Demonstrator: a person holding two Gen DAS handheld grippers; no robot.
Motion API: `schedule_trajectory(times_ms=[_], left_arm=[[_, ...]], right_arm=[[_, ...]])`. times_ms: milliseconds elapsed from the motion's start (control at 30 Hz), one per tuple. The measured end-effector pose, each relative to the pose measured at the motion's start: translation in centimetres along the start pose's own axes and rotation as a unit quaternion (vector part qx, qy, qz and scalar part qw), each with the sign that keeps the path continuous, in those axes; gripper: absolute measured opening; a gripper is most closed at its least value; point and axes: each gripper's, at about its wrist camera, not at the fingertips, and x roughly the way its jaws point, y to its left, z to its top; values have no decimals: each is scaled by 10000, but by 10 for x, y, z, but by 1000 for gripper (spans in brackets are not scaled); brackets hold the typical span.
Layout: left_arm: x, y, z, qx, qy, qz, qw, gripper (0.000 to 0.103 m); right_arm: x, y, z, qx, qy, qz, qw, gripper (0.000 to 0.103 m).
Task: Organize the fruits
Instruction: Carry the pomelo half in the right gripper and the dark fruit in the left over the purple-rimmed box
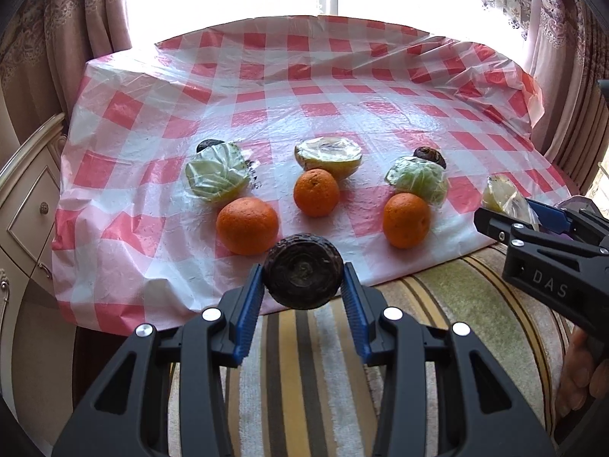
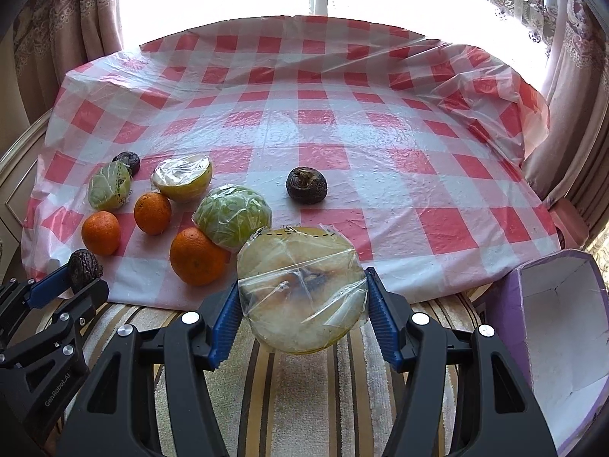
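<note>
My left gripper [image 1: 303, 285] is shut on a dark wrinkled round fruit [image 1: 303, 271], held above the near edge of the checked tablecloth [image 1: 342, 87]. On the cloth lie three oranges [image 1: 247, 224] [image 1: 316, 192] [image 1: 406, 220], two film-wrapped green fruit halves [image 1: 217, 177] [image 1: 418, 179], a wrapped yellow half [image 1: 328, 156], and two dark fruits [image 1: 208, 145] [image 1: 430, 155] behind them. My right gripper [image 2: 302, 285] is shut on another film-wrapped yellow fruit half [image 2: 302, 293], cut face toward the camera. The left gripper [image 2: 76, 280] with its dark fruit [image 2: 84, 264] shows at the left of the right wrist view.
An open purple box [image 2: 552, 323] with a white inside stands at the right, off the cloth. A striped cloth [image 2: 304, 400] covers the surface below both grippers. A cream cabinet with drawers [image 1: 30, 209] stands at the left. Curtains and a bright window lie behind.
</note>
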Motion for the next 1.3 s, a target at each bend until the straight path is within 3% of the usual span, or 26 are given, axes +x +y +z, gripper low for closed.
schedule_trajectory(times_ms=[200, 433, 600, 800, 1100, 1300], left_arm=[[-10, -40, 15, 405, -149, -223, 9988, 42], [-18, -118, 33, 1101, -271, -861, 9898, 42], [-21, -187, 41, 1712, -327, -1375, 9751, 42], [-14, -268, 37, 2402, -211, -1907, 9516, 42], [17, -353, 20, 3099, 318, -2342, 9209, 41], [34, -384, 10, 3435, 517, -2347, 9079, 41]], right_arm=[[-19, -44, -2, 391, -157, 12, 9991, 59], [-38, -131, -21, 1038, -203, -475, 9933, 59], [-46, -200, -40, 1464, -160, -1092, 9830, 59], [-45, -259, -66, 1782, 73, -1740, 9685, 59], [-29, -317, -97, 2126, 616, -2087, 9526, 60], [-22, -342, -113, 2204, 989, -2239, 9442, 60]])
